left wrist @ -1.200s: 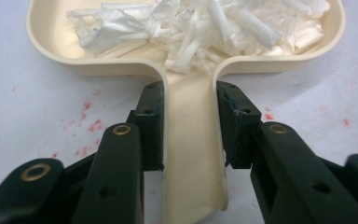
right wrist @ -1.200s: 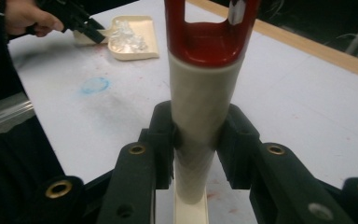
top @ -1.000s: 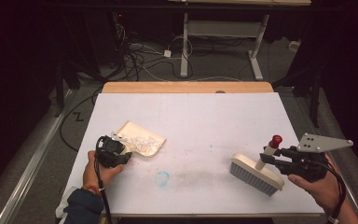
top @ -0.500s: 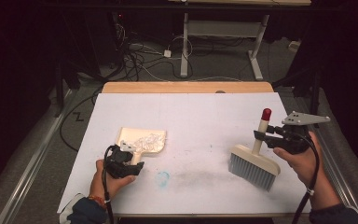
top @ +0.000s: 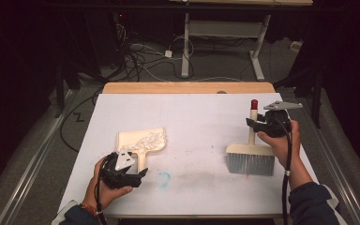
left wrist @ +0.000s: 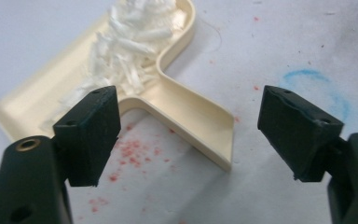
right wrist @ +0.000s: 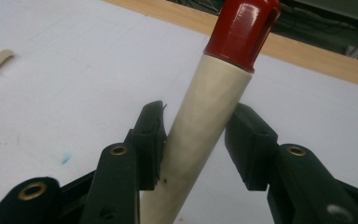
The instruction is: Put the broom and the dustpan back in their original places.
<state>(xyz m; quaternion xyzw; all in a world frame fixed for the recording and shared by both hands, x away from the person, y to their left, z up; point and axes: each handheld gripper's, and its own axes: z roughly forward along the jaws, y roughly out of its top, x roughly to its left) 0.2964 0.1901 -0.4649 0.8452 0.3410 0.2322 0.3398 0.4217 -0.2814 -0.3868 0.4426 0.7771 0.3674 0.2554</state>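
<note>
A white-covered bench (top: 192,117) carries a cream dustpan (top: 141,143) toward its left half, the pan's mouth facing the far edge and its handle pointing to the near edge; a heap of white shredded scraps (top: 146,140) lies inside the pan, seen close in the left gripper view as pale slivers (left wrist: 130,42) banked against the pan's raised wall (left wrist: 186,28); a hand brush (top: 251,157) stands near the right edge, grey bristles down on the sheet and its cream handle rising to a red cap (top: 254,103); a faint blue scribble (top: 163,177) marks the sheet near the front edge, between pan and brush; the left gripper (top: 122,171), held at the near-left corner, has its jaws spread wide on either side of the dustpan's handle (left wrist: 200,121), touching nothing; red specks (left wrist: 130,154) dot the sheet under it; the right gripper (top: 267,124) has its jaws around the brush handle (right wrist: 205,130), one pad against it and a slight gap visible at the other; cables (top: 145,56) trail across the floor beyond the far edge.
</note>
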